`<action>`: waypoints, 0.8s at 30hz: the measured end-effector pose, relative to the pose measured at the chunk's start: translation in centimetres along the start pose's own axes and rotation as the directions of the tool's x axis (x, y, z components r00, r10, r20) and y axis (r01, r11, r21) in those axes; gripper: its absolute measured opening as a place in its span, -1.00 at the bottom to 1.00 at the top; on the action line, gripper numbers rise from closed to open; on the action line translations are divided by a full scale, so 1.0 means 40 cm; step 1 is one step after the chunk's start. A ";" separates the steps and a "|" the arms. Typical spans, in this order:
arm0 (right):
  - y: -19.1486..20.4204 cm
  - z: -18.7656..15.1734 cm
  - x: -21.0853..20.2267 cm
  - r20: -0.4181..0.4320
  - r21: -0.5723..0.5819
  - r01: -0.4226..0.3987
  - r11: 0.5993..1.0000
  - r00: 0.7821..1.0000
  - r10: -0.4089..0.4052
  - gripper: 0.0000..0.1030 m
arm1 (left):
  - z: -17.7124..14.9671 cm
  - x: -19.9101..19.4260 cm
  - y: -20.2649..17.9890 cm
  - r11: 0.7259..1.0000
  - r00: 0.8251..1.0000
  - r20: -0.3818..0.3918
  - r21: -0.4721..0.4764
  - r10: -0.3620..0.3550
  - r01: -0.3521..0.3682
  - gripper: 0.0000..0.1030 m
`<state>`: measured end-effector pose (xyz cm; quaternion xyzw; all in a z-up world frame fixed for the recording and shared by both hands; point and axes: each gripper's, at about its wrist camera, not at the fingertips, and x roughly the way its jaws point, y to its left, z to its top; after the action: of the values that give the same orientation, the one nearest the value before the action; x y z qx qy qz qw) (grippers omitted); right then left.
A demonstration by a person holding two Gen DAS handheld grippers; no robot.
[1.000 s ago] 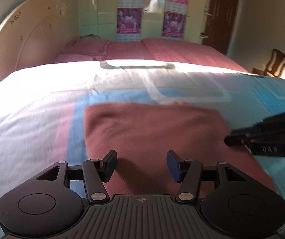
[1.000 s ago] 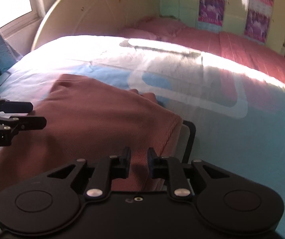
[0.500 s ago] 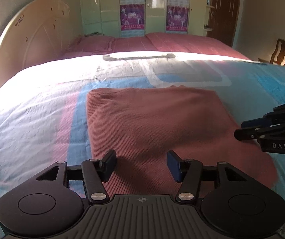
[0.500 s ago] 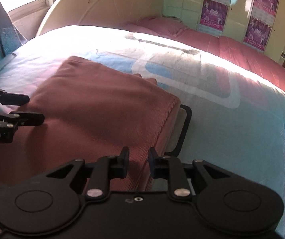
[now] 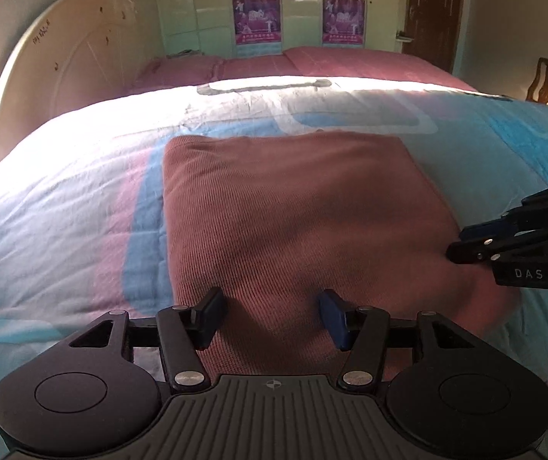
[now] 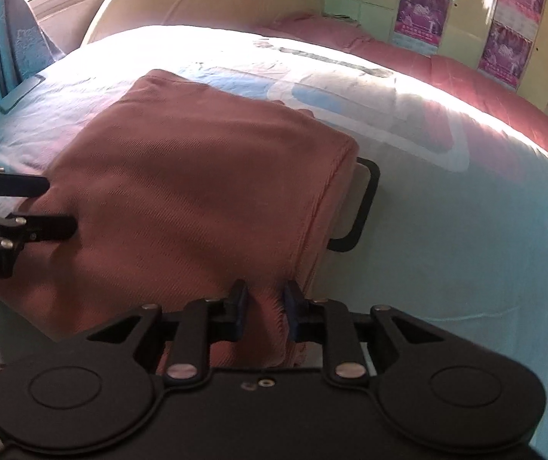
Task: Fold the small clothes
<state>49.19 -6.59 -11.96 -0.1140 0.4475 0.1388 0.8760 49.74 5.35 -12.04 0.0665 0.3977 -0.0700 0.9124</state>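
The garment (image 5: pixel 293 222) is a rust-brown ribbed knit, already doubled into a thick rectangular pad that lies flat on the patterned bedspread (image 5: pixel 82 199), near the edge of the bed closest to the cameras. It looks soft and limp, light for its bulk — likely to sag and slide open if lifted by a single layer, though the ribbing should give the pads good friction. A safer hold would gather every layer at a near corner or along the near hem rather than on the flat middle.

In the left wrist view its long axis runs away from the camera toward the headboard (image 5: pixel 63 69), with the near hem just under the tool and the far short edge straight across. The left side edge looks rounded and closed, probably a fold; the right side, in the right wrist view, shows stacked layers at the far corner, above a dark-bordered shape printed on the bedspread.

The left gripper (image 5: pixel 272 316) has its jaws standing apart over the near part of the cloth, with fabric showing between them but no pinch, and whether the tips rest on the knit cannot be told. The right gripper (image 6: pixel 263 306) has its jaws drawn close on a raised ridge of the garment at the near right edge — the bunched wrinkles between the pads suggest a real grip.
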 end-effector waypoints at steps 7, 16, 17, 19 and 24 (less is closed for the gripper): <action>0.005 -0.050 -0.091 0.033 0.006 -0.042 0.999 0.999 0.042 -0.54 | -0.051 -0.077 -0.032 1.000 1.000 -0.007 -0.009 0.013 -0.013 0.06; 0.003 -0.097 -0.044 -0.002 0.046 -0.052 0.998 0.999 0.052 -0.54 | -0.120 -0.036 -0.030 0.996 0.997 -0.052 -0.061 0.056 -0.059 0.06; 0.004 -0.099 -0.044 0.004 0.044 -0.050 0.998 0.999 0.050 -0.54 | -0.120 -0.035 -0.033 0.996 0.997 -0.052 -0.060 0.060 -0.063 0.06; 0.004 -0.105 -0.046 0.013 0.047 -0.050 0.998 0.999 0.050 -0.55 | -0.120 -0.031 -0.040 0.996 0.996 -0.054 -0.057 0.069 -0.072 0.06; -0.006 -0.107 -0.064 0.025 0.076 -0.041 0.996 0.999 0.040 -0.44 | -0.113 -0.073 -0.047 0.992 0.996 -0.031 -0.087 0.089 -0.092 0.07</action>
<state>44.61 -8.58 -12.29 -0.0697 0.4445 0.1407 0.8819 44.18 4.54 -13.06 0.0450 0.4094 -0.0100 0.9112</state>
